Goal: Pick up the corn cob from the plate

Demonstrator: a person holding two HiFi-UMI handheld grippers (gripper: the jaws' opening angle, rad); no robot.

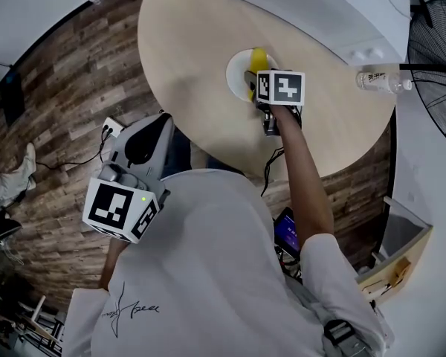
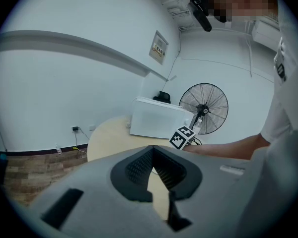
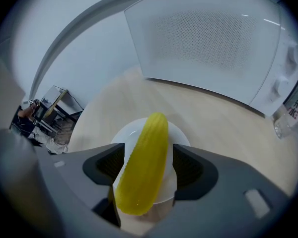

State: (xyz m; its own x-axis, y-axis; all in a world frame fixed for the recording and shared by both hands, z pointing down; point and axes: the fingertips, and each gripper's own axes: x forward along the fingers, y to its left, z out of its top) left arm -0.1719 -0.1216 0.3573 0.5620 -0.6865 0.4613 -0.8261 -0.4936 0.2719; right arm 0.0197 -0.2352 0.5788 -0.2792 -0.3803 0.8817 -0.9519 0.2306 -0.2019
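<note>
Head view overhead, both gripper views low, table (image 1: pixel 193 65) shared

Finger gap: the right gripper (image 3: pixel 148 160) has its fingers (image 3: pixel 105 165) wide either side of the corn cob (image 3: pixel 151 133), with a sliver of plate (image 3: pixel 181 138) showing on the cob's right.
Left of plate: bare desk (image 1: pixel 186 58), an open lane right out to the rim.
Behind plate: the white microwave (image 3: pixel 208 38) walls off the far side, with a strip of bare desk before it.
Right flank: bottle (image 1: pixel 379 81) and fan (image 1: pixel 435 36), both well apart from the plate.
Near side: the person's arm (image 1: pixel 305 177) crosses the desk's rim here.
</note>
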